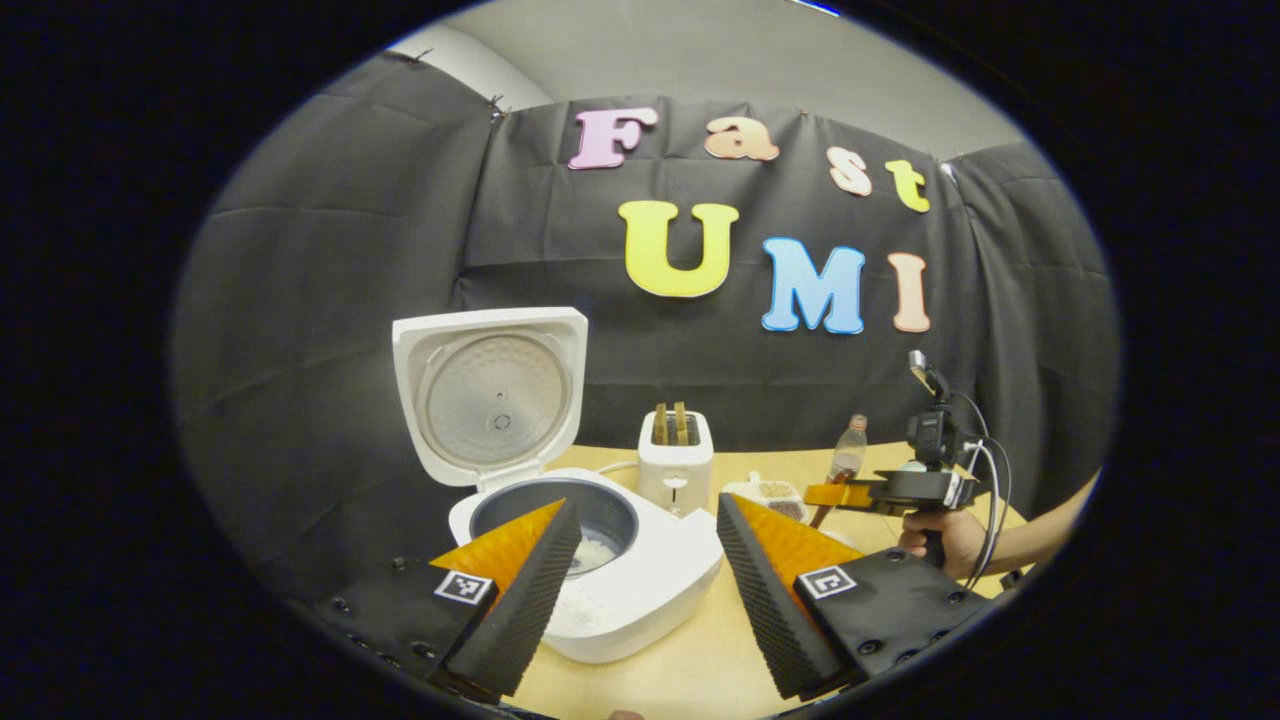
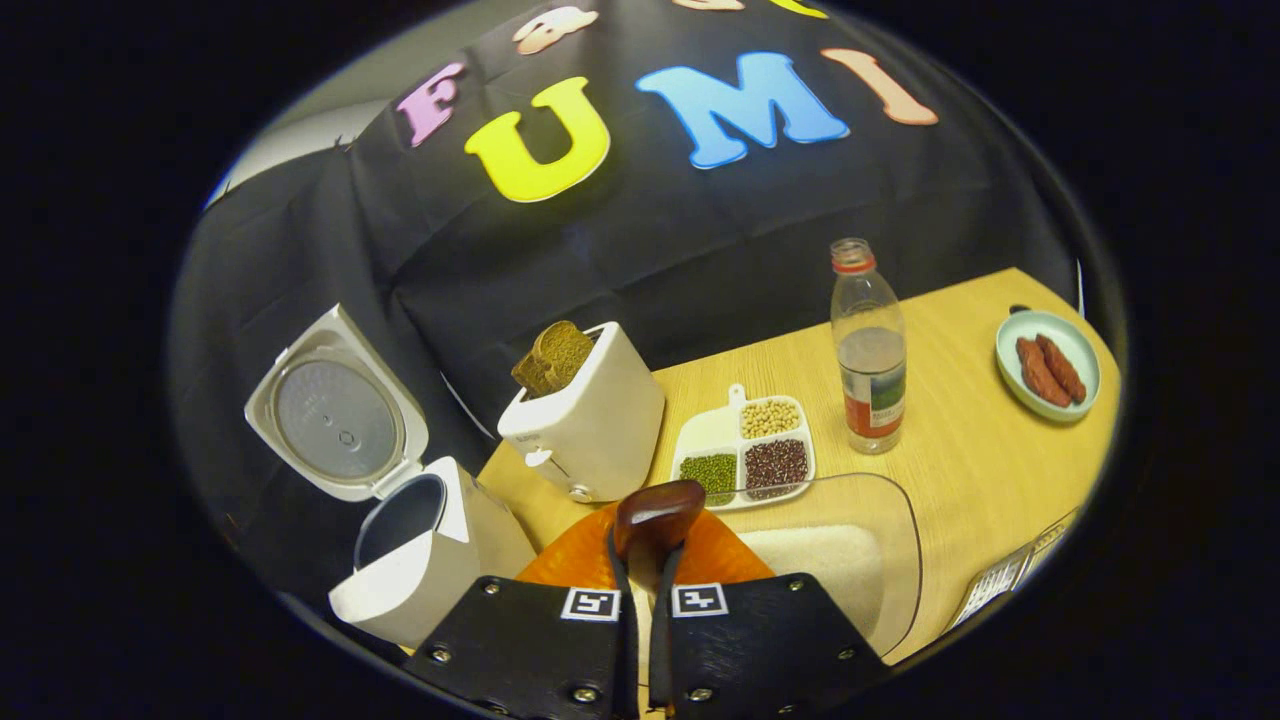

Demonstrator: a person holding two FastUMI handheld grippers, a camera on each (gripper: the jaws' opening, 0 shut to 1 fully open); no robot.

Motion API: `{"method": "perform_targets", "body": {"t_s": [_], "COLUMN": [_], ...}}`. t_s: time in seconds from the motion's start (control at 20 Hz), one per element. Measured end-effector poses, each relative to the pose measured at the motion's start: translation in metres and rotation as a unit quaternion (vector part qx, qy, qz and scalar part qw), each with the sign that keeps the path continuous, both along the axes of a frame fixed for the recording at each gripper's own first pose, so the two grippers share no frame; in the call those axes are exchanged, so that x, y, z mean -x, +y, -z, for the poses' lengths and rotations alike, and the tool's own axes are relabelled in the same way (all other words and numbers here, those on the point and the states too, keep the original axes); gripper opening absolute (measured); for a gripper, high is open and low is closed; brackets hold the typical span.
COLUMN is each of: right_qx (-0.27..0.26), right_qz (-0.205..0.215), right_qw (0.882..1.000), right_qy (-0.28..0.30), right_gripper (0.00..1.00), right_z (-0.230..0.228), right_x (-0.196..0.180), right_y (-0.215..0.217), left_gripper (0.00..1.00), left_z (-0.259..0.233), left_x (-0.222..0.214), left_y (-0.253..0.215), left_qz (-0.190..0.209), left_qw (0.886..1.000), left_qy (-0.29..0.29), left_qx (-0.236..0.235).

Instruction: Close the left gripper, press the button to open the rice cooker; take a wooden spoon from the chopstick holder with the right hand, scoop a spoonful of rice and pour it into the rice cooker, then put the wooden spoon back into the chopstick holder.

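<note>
Wooden spoon (image 2: 657,522) pinched in the right gripper (image 2: 648,610).
Left gripper (image 1: 648,560) is spread; open rice cooker (image 1: 600,560) at its 12 o'clock.

Left gripper view: low over table (image 1: 690,670), level, facing back wall, close to open cooker (image 1: 600,560) | Right gripper view: higher, rolled, looking down across table (image 2: 960,470) from near clear tray (image 2: 880,560) | Shared: cooker (image 2: 420,560), toaster (image 1: 676,462) (image 2: 590,420), bean dish (image 1: 770,495) (image 2: 745,450), bottle (image 1: 848,450) (image 2: 868,350)
</note>
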State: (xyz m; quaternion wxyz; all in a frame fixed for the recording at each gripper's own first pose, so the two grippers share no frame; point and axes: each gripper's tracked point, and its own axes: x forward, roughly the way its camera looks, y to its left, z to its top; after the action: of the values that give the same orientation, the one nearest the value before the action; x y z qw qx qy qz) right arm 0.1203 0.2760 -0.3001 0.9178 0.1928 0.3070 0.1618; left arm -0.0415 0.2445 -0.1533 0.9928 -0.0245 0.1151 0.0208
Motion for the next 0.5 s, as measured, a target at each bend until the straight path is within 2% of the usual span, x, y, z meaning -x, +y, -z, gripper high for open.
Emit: {"method": "perform_targets", "body": {"t_s": [0.05,0.15,0.2,0.35,0.5], "right_qx": [-0.038,-0.097,-0.113,-0.145,-0.195], "right_qz": [0.019,0.05,0.061,0.076,0.092], "right_qw": [0.999,0.994,0.991,0.986,0.976], "right_qy": [0.015,0.03,0.026,0.012,-0.005], "right_gripper": [0.05,0.05,0.05,0.05,0.05], "right_z": [0.001,-0.003,-0.008,-0.034,-0.068], "right_x": [-0.002,-0.005,-0.007,-0.012,-0.014], "right_y": [-0.008,-0.025,-0.035,-0.057,-0.071], "left_gripper": [0.95,0.92,0.95,0.95,0.95], "left_z": [-0.002,-0.005,-0.006,-0.01,-0.011], "left_x": [0.001,-0.001,-0.001,-0.003,-0.007], "left_y": [0.0,0.0,0.0,-0.007,-0.015], "left_qz": [0.0,0.0,0.001,0.011,0.024], "left_qw": [1.0,1.0,1.0,1.0,1.0], "left_qy": [-0.002,-0.006,-0.006,-0.011,-0.013], "left_qx": [0.004,0.006,0.006,0.004,0.005]}}
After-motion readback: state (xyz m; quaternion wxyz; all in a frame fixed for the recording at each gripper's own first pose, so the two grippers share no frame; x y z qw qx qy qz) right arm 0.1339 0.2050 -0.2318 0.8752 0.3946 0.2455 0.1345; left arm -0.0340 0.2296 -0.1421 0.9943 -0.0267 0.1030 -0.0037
